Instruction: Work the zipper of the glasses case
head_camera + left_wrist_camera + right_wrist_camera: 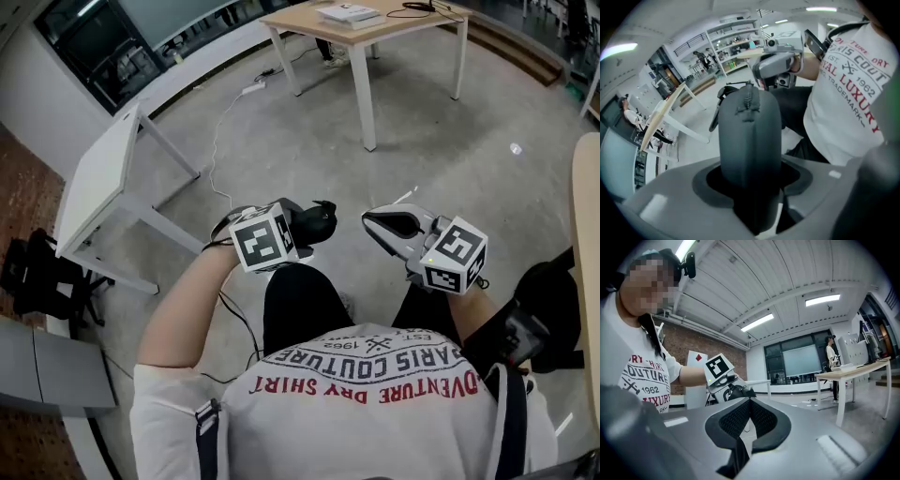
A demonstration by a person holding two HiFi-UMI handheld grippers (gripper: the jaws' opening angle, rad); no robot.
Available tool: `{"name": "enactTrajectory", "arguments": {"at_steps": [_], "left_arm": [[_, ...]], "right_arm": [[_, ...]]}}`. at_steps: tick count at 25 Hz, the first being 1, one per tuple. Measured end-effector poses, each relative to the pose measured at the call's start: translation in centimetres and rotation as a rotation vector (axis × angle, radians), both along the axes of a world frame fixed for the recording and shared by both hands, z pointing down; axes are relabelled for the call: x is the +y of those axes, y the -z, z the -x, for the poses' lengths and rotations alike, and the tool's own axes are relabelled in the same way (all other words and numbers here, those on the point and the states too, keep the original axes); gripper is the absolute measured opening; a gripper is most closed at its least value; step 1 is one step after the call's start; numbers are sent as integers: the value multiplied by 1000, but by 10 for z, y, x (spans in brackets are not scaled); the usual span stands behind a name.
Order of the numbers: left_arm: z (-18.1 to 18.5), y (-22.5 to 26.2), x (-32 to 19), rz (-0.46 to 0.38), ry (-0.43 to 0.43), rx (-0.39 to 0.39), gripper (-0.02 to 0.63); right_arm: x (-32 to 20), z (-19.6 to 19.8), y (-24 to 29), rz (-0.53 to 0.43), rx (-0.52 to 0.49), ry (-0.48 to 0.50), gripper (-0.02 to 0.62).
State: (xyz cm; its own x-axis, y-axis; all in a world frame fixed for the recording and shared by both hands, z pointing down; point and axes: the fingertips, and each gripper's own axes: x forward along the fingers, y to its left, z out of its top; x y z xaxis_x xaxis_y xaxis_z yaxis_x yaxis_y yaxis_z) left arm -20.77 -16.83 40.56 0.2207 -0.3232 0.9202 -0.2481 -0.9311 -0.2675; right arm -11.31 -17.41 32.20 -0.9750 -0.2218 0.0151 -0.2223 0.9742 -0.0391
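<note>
Grey concrete floor [309,141] is seen below, with a wooden tabletop [309,21] carrying papers at the far side and a white tabletop [94,178] at the left. A brick wall and dark windows are shown in the right gripper view.

Both grippers are held by a person in a white printed T-shirt [375,394], above the lap and clear of any surface.

The left claw [305,223] is closed on the dark glasses case [749,140]. The lower end of the case is clamped between the jaws, and the rest stands out beyond them, pointed toward the right claw [750,404]. The zipper [749,101] is seen running along the edge of the case that faces the left gripper camera; whether it is done up cannot be told.

The right claw is shut, its ribbed pads [733,420] meeting at the tips, and nothing is held between them. It is aimed at the case from the person's right. In the head view a small gap is seen between its tip and the case, so the two are near but apart.
</note>
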Motion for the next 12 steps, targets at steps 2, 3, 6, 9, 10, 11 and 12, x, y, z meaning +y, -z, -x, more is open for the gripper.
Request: {"name": "enactTrajectory", "arguments": {"at_steps": [2, 3, 6, 9, 10, 11, 12], "left_arm": [[5, -3, 6, 37, -33, -54, 252], [6, -4, 8, 48, -42, -69, 252], [7, -1, 11, 57, -55, -77, 252], [5, -1, 14, 68, -63, -69, 252], [4, -1, 15, 71, -66, -69, 252], [3, -2, 15, 73, -69, -70, 252], [2, -2, 15, 76, -69, -69, 252]], "right_arm": [[2, 3, -1, -3, 0, 14, 0], [3, 4, -1, -6, 2, 20, 0], [8, 9, 0, -16, -1, 40, 0], [16, 10, 3, -37, -13, 65, 0], [18, 10, 4, -45, -20, 71, 1], [20, 11, 5, -52, -28, 78, 2], [23, 12, 5, -58, -35, 89, 6]]}}
